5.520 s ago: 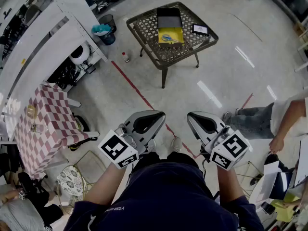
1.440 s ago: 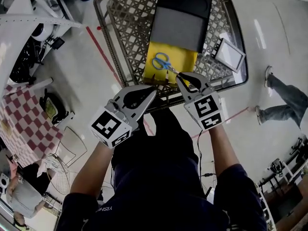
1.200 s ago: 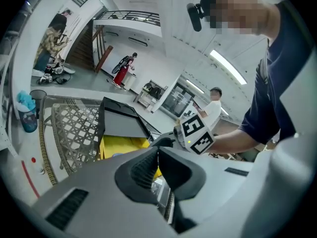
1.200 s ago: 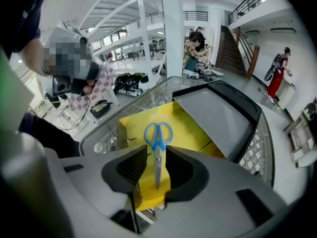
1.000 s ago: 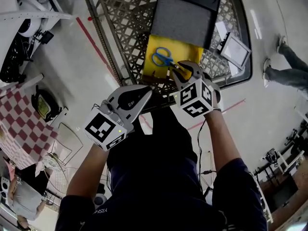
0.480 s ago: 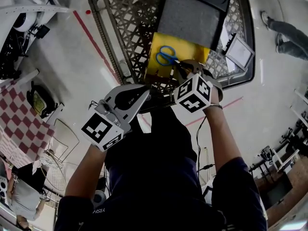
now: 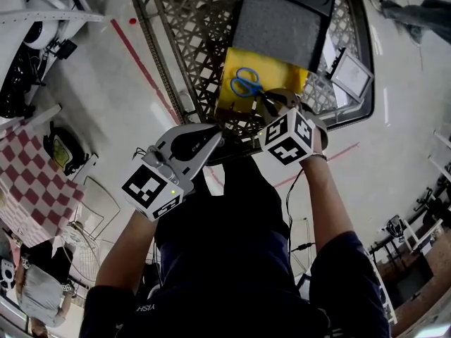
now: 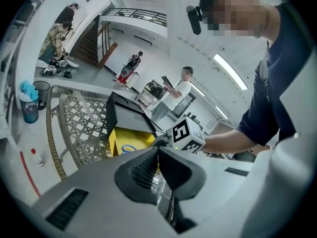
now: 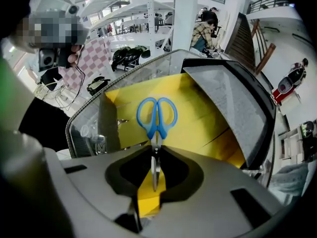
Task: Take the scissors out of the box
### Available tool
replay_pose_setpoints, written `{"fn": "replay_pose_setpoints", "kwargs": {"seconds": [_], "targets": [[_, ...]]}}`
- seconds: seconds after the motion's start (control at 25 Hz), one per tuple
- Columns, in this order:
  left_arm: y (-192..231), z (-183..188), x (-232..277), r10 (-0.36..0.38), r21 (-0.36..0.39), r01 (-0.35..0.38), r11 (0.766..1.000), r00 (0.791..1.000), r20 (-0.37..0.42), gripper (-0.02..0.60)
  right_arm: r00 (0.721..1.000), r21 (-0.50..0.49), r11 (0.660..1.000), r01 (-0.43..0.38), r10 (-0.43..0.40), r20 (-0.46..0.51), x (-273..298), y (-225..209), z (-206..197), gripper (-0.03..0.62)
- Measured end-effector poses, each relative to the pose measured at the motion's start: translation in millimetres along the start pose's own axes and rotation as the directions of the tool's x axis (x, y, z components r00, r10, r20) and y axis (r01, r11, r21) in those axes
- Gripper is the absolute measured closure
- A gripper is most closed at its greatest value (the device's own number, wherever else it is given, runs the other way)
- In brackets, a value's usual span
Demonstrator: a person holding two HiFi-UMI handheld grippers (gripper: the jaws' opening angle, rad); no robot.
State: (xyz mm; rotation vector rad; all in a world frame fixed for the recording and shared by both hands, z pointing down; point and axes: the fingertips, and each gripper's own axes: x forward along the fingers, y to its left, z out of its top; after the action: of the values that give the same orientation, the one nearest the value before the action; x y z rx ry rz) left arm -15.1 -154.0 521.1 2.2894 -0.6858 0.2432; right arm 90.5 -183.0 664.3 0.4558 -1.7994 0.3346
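Blue-handled scissors lie in the yellow-lined open box on the wicker table, blades toward me. My right gripper points steeply down into the box's near end. Its jaws are closing and its tips pinch the blades just below the pivot. In the head view the right gripper sits right beside the scissors. The left gripper hovers shut at the table's near edge with nothing in it, and in its own view the left gripper looks toward the box.
The box's black lid with grey foam lies folded back on the far side. A white-framed tablet rests on the table's right. A person stands beyond the table. A checked cloth and shelving are on the left.
The right gripper tipped down over the box's near end and its jaws closed around the scissors' blades. The left gripper stayed by the table's edge.
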Motion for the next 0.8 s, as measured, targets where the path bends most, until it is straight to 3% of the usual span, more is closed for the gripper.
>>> {"fn": "replay_pose_setpoints", "kwargs": {"seconds": [0.44,0.64,0.8], "targets": [[-22.0,28.5,-5.1,-0.012,0.096,0.011,0.995,1.000,0.006,0.555,0.980,0.114,0.990,0.077,-0.096,0.176,-65.3,-13.2,25.5,0.522],[-43.1,56.1,-8.8,-0.027,0.156,0.025,0.987,1.000,0.014,0.555,0.948,0.180,0.977,0.114,-0.161,0.274,-122.4,-19.0,38.4,0.522],[-61.1,80.8,-14.8,-0.041,0.209,0.037,0.977,0.999,0.019,0.555,0.905,0.246,0.960,0.130,-0.216,0.366,-172.4,-20.6,49.3,0.522]]}}
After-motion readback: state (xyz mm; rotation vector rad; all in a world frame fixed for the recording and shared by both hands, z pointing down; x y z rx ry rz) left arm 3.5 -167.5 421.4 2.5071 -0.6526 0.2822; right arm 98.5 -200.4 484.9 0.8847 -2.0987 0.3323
